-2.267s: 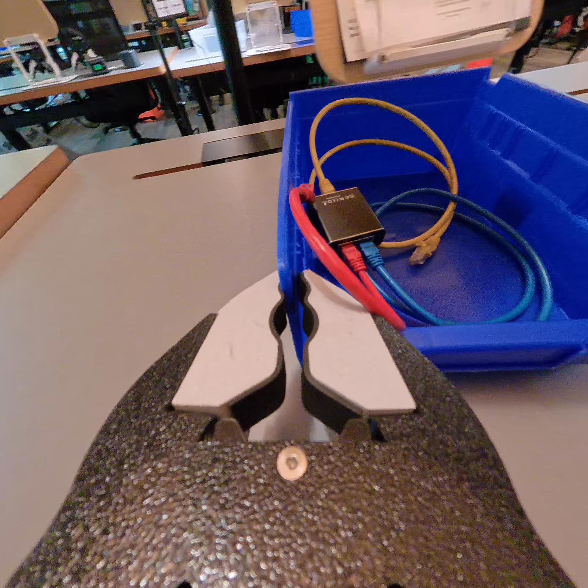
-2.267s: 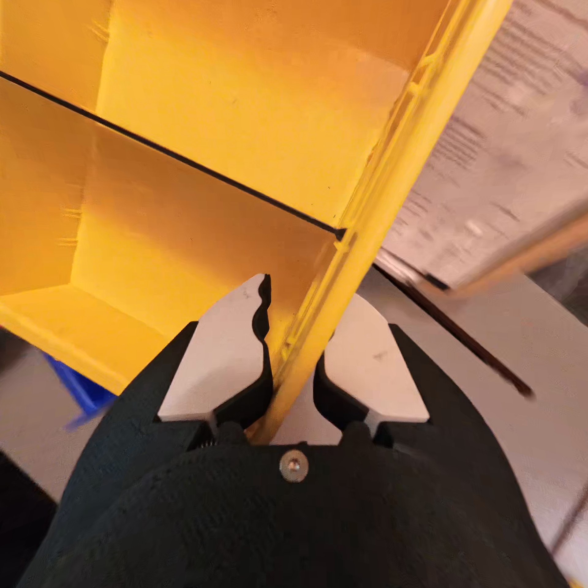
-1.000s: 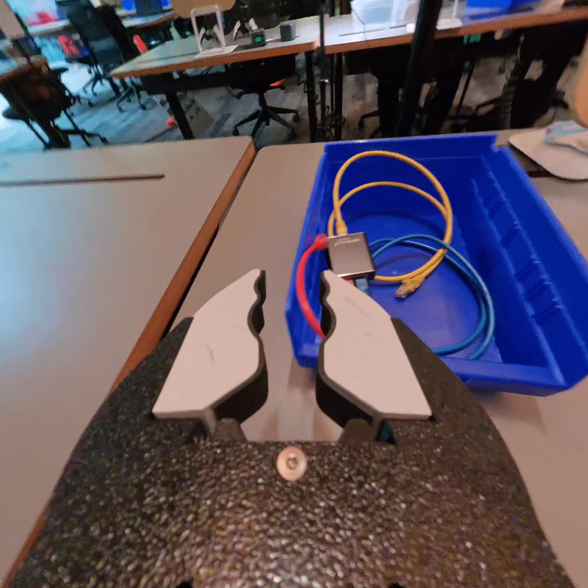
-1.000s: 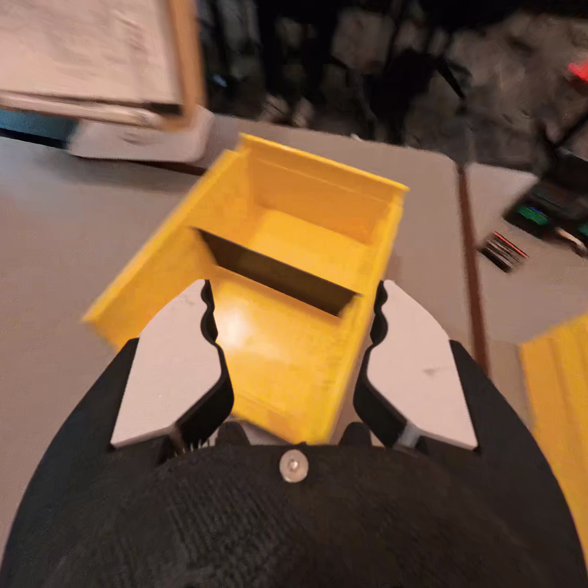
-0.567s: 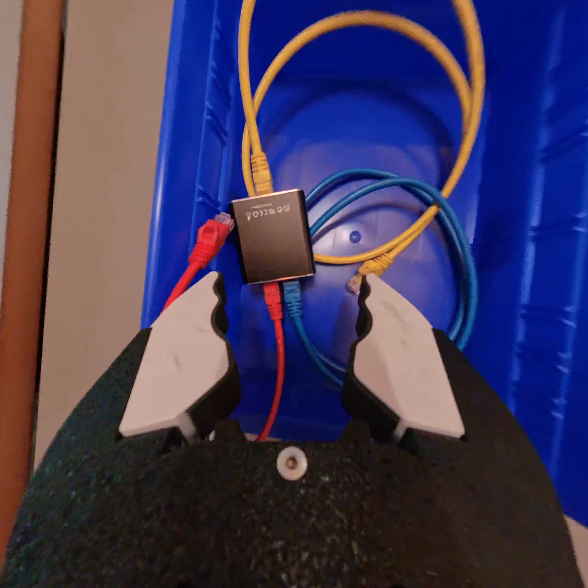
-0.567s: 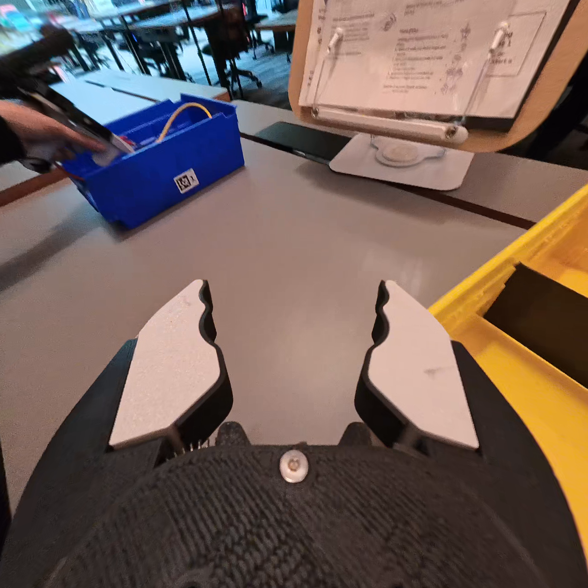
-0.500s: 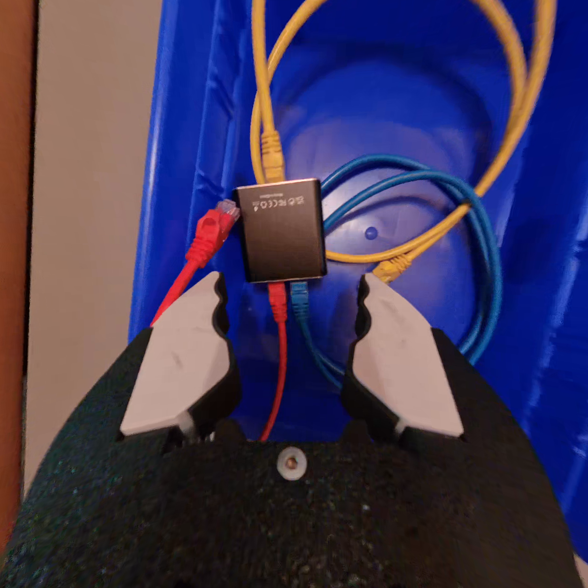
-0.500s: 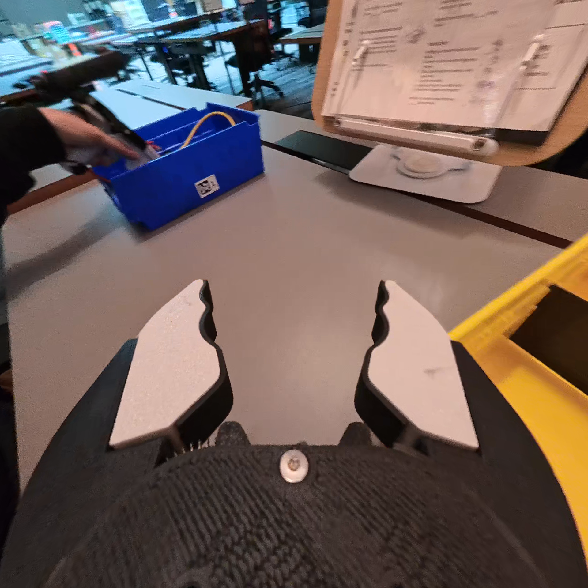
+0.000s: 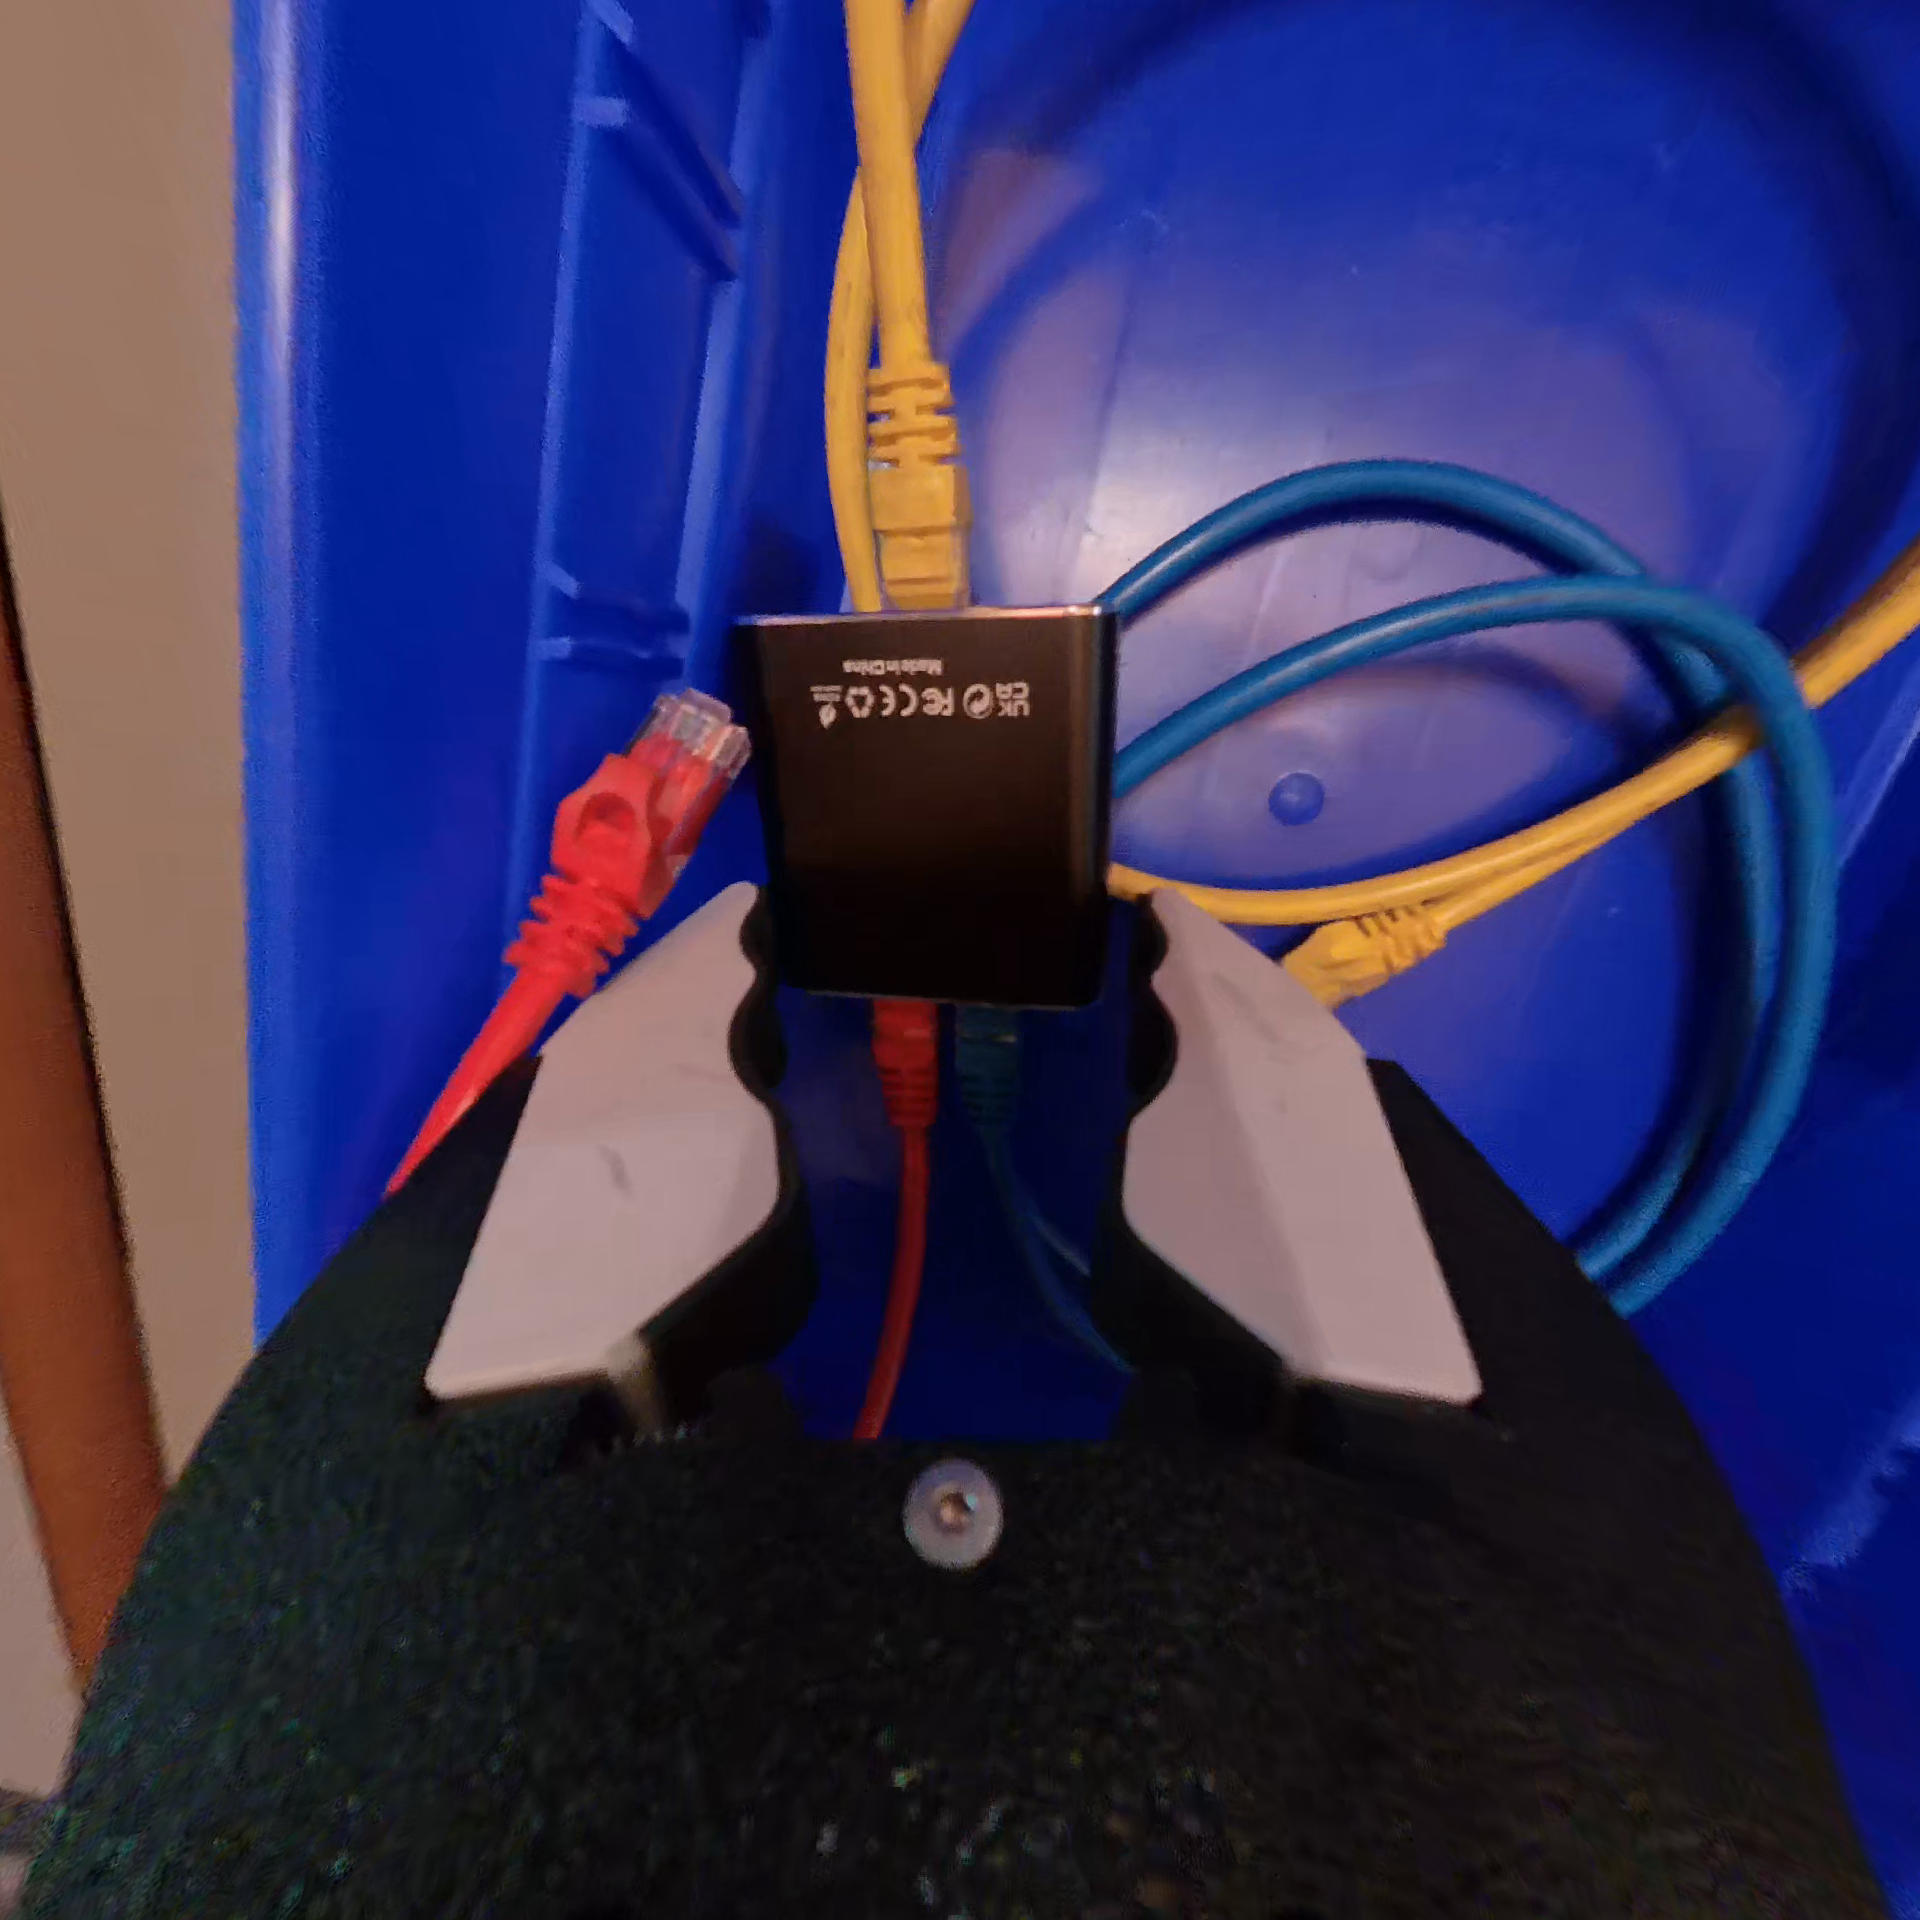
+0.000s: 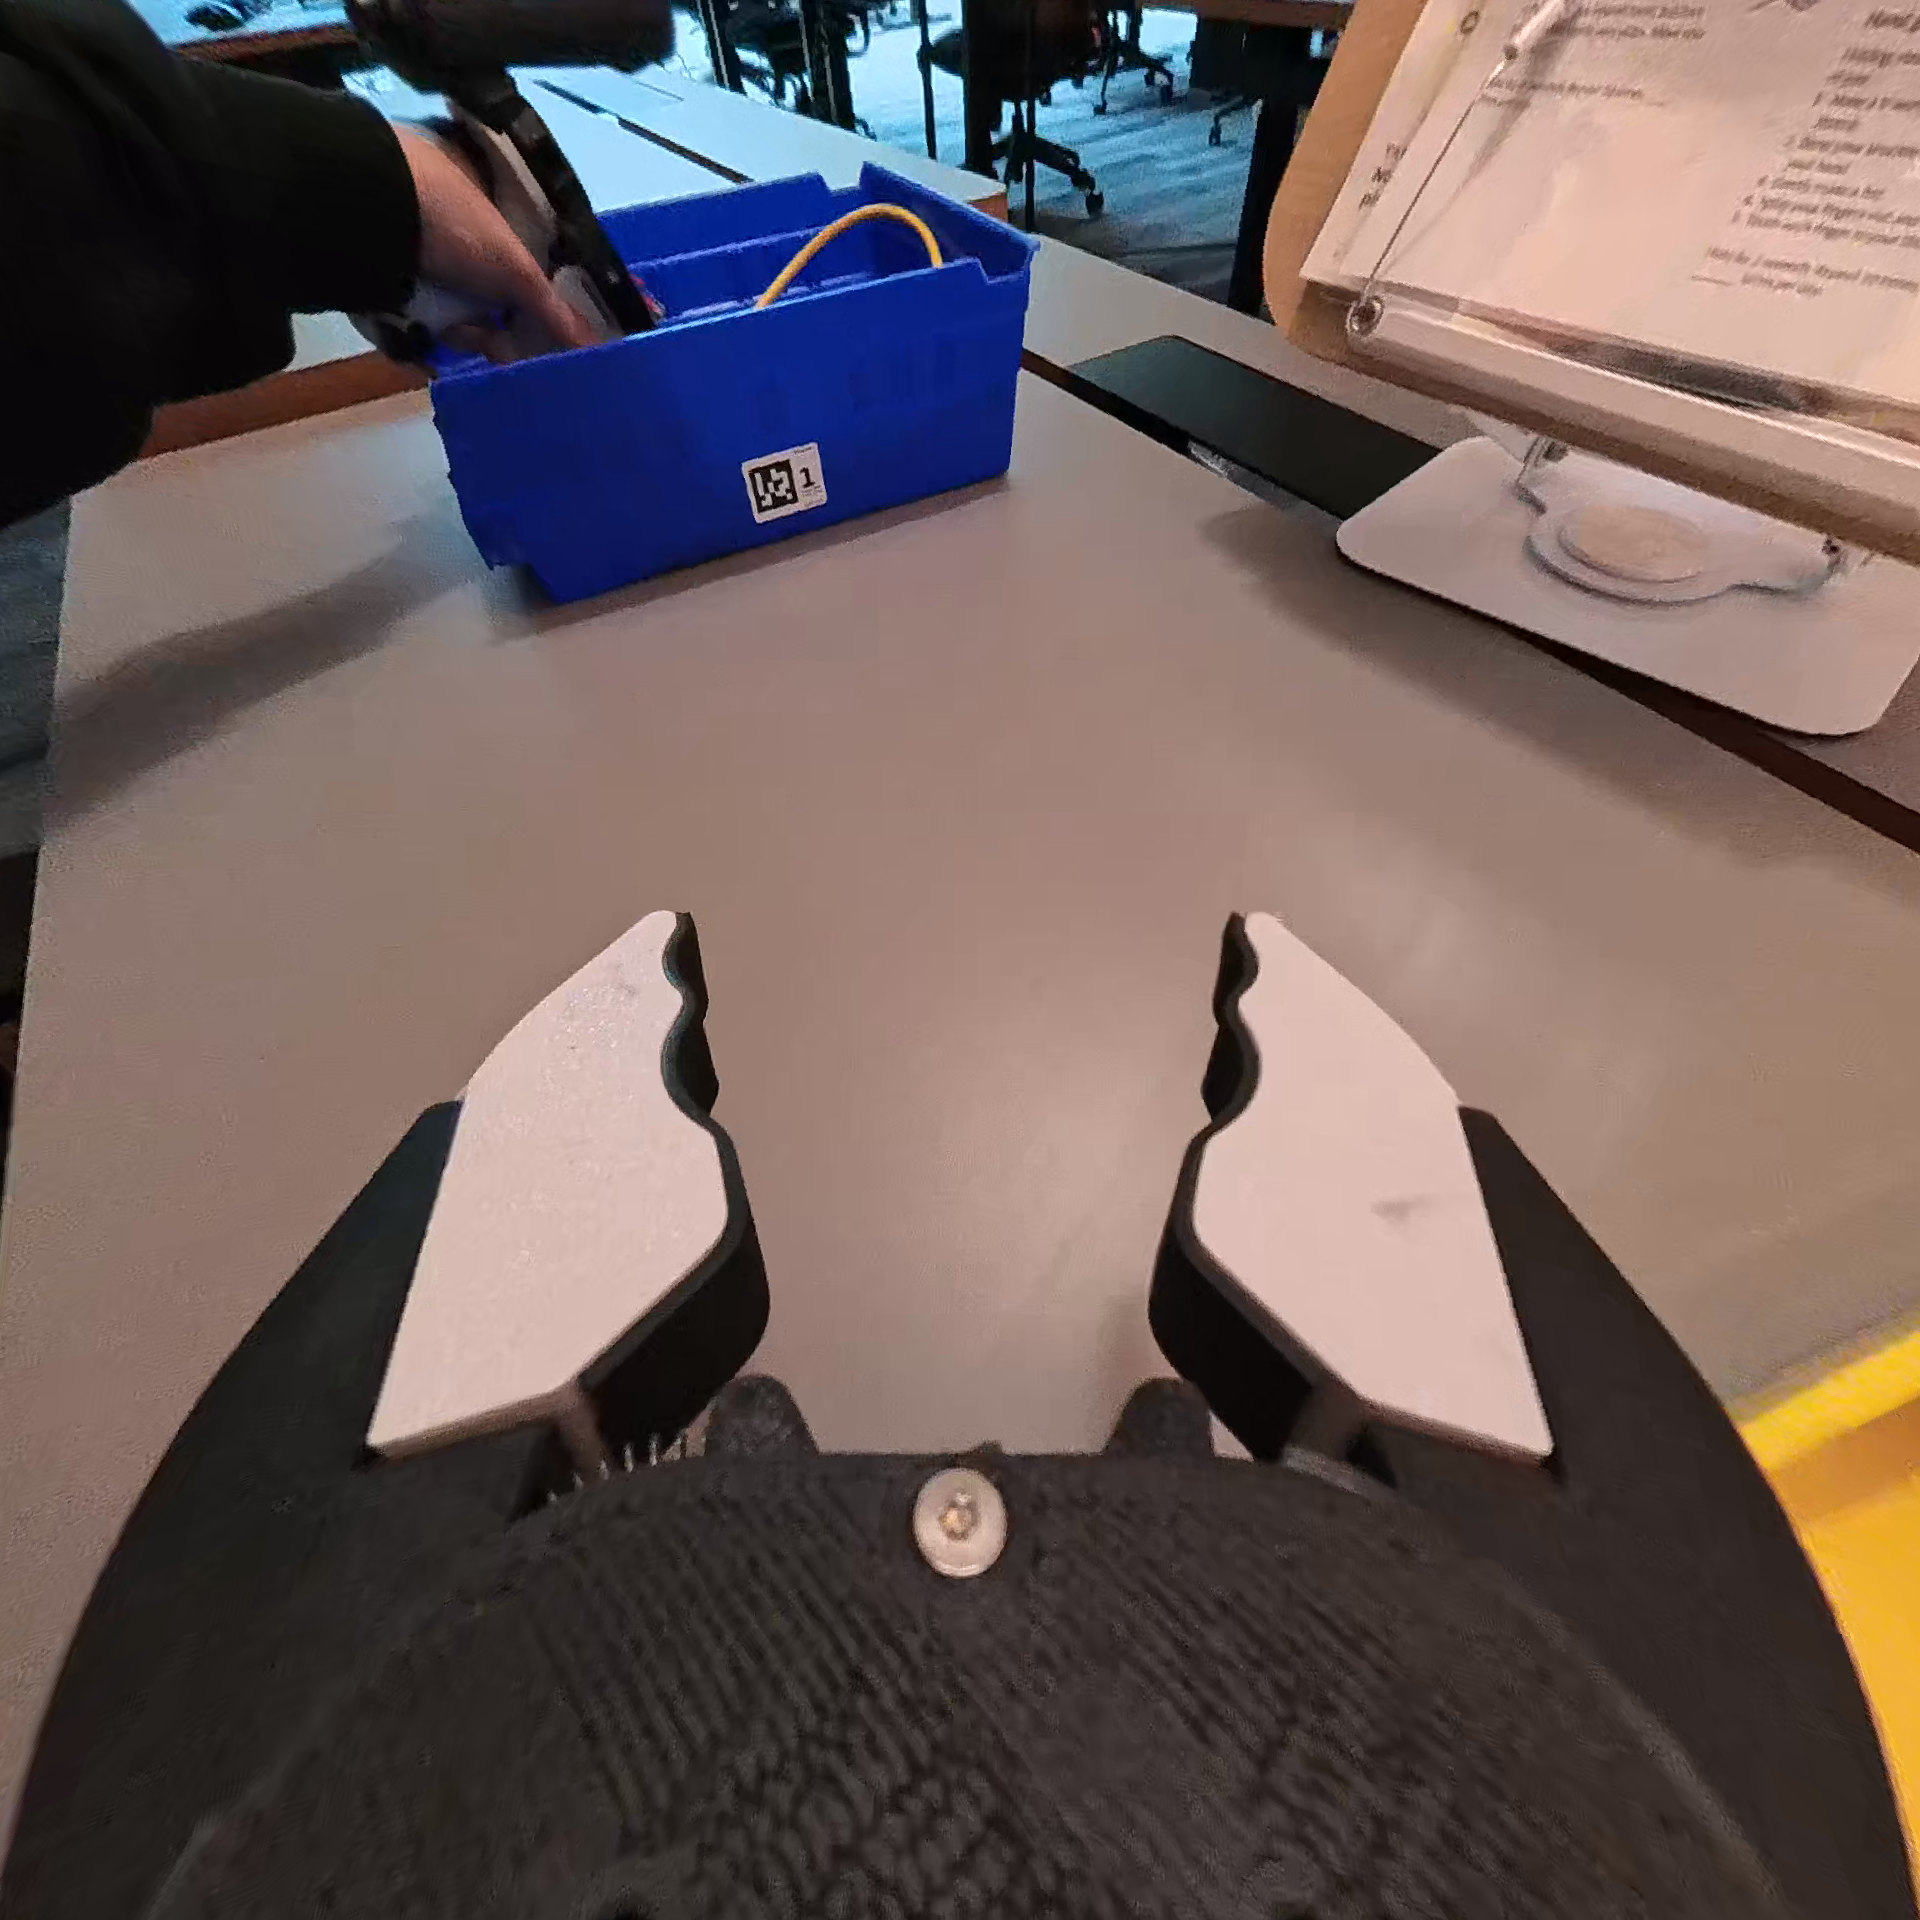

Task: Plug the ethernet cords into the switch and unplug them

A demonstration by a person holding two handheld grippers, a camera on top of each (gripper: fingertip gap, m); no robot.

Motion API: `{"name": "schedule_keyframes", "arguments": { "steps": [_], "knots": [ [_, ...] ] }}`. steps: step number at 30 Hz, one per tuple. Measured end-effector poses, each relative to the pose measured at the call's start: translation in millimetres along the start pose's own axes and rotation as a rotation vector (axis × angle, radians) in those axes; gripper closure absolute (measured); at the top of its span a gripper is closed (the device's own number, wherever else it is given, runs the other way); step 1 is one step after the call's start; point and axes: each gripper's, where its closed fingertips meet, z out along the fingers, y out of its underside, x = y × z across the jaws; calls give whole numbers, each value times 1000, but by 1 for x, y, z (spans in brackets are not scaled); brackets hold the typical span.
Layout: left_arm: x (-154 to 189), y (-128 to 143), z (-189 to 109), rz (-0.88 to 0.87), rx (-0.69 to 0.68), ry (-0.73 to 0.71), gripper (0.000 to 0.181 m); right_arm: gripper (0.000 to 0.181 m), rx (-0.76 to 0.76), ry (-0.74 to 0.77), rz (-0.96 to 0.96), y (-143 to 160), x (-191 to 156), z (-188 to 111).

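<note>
Grey table: a broad bare stretch lies between the right gripper and the blue bin, with a dark seam at its right edge. Blue bin stands at the far left of the table, near its left edge; a square coded sticker sits on its near wall. Document stand with a page rises at far right on a white base, just beyond the seam. A yellow bin corner shows at lower right.

Right gripper: jaws spread wide, nothing between them, hovering over bare table.

Left gripper: reaching down into the blue bin, held by a hand. Its fingertips bracket the near end of the black switch, close on both sides; whether they press it cannot be told.

The switch lies near the bin's left wall. Yellow cord plugs into its far end and loops round to the right, its loose plug beside the right finger. Blue cord coils at right and enters the near end beside the red cord. The red cord's other plug lies free between switch and wall.
</note>
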Motion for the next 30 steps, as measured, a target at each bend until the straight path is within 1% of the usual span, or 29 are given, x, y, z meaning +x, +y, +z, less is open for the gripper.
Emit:
{"name": "schedule_keyframes", "arguments": {
  "steps": [1,4,6,8,10,12,14,18,21,24,27,29,30],
  "knots": [
    [-3,1,0,31,-2,-15,119,90,12,-12,4,0,-2,2],
    [0,0,-2,64,25,23,120,91,38,-55,26,0,-9,10],
    [2,-2,-10,115,66,10,120,91,32,-66,27,4,-12,15],
    [5,-9,-26,171,145,-23,121,91,22,-75,8,7,-16,19],
    [11,-19,-52,232,240,-63,122,91,15,-82,3,9,-19,22],
    [17,-32,-89,322,356,-141,122,91,19,-86,11,8,-22,25],
    [24,-45,-135,398,468,-223,122,91,36,-96,17,5,-27,25],
    [40,-63,-244,485,716,-362,122,92,56,-112,12,-6,-40,21],
    [57,-64,-323,504,891,-394,123,92,78,-121,-16,-19,-55,14],
    [78,-56,-391,508,1050,-391,123,92,103,-159,-46,-38,-79,3],
    [108,-43,-433,544,1141,-323,123,96,113,-194,-58,-57,-109,-10],
    [130,-32,-451,585,1185,-300,123,93,124,-232,-83,-66,-133,-21],
    [144,-26,-455,615,1192,-272,123,93,139,-246,-99,-70,-144,-28]
  ]
}}
